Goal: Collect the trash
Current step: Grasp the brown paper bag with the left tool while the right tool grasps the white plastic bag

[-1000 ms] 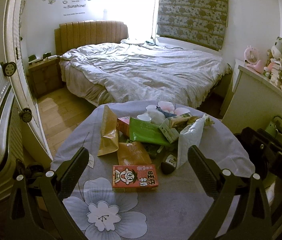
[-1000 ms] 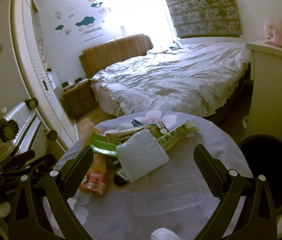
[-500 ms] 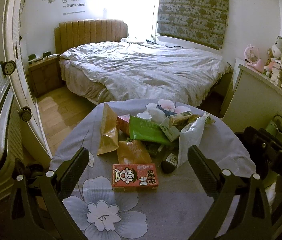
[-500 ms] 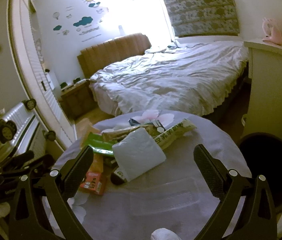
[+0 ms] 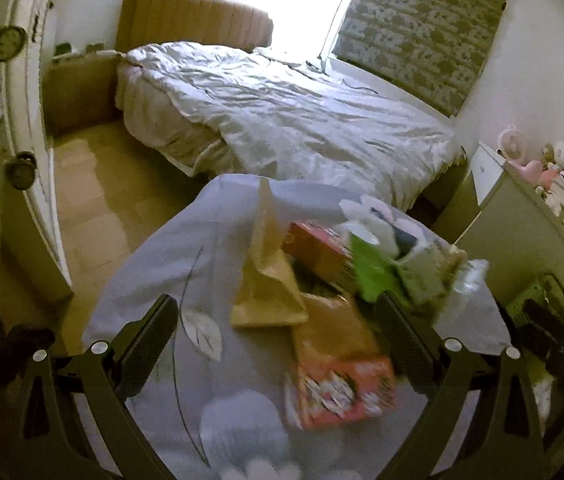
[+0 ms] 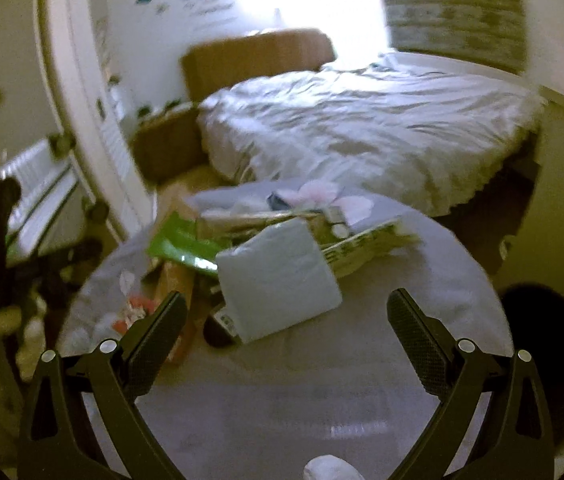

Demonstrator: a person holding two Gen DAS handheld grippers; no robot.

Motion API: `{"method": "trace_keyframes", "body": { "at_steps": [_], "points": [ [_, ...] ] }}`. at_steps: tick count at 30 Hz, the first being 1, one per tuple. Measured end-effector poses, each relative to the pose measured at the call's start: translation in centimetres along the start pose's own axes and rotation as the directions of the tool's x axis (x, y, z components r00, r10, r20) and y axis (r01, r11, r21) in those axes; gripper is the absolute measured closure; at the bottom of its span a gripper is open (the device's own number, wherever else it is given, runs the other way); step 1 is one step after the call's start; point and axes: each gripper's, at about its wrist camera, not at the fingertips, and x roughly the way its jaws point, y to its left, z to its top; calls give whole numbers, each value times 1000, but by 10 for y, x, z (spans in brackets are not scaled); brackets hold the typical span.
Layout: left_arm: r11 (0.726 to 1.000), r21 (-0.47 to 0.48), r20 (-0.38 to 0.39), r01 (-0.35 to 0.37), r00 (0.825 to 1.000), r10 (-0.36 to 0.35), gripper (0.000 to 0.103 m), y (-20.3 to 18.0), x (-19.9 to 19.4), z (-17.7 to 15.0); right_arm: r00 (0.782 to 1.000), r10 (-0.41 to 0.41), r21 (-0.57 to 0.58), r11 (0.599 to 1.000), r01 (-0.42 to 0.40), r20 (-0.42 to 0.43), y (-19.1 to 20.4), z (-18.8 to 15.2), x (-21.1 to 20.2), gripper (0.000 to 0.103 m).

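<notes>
A heap of trash lies on a round table with a grey flowered cloth (image 5: 170, 264). In the left wrist view I see a red drink carton (image 5: 342, 390), an orange packet (image 5: 332, 330), a tan paper bag (image 5: 266, 280) and a green wrapper (image 5: 372, 272). My left gripper (image 5: 278, 324) hangs open just above the tan bag and orange packet. In the right wrist view a white packet (image 6: 278, 276) leans on the pile beside the green wrapper (image 6: 178, 240) and a long printed wrapper (image 6: 362, 246). My right gripper (image 6: 286, 312) stands open in front of the white packet, holding nothing.
A bed (image 5: 282, 120) with a rumpled white duvet stands behind the table. A dark round bin (image 6: 542, 344) sits right of the table. A white cabinet (image 5: 522, 224) with toys is at the right, a suitcase (image 6: 38, 200) and door at the left.
Both views have blurred with motion. My left gripper has swung left and closer over the trash pile. My right gripper has moved in toward the white packet. Both stay open.
</notes>
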Motion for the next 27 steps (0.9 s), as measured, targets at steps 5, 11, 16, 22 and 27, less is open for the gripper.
{"method": "trace_keyframes", "body": {
  "at_steps": [5,11,16,22,27],
  "points": [
    [999,30,-53,21,998,-19,9,12,40,21,997,17,-86,996,-23,-79,9,10,49,4],
    [998,40,-137,58,989,-52,37,21,83,38,994,-5,-154,988,-12,-110,11,23,85,4],
    [994,17,-200,109,974,-103,72,27,102,39,990,16,-138,990,-36,-143,8,26,97,5],
    [993,-23,-174,114,978,-117,93,31,94,40,990,54,-45,997,-61,-129,-3,24,83,31],
    [993,-53,-111,108,987,-114,94,30,63,42,993,110,40,993,-108,-50,-14,25,47,33]
  ]
}}
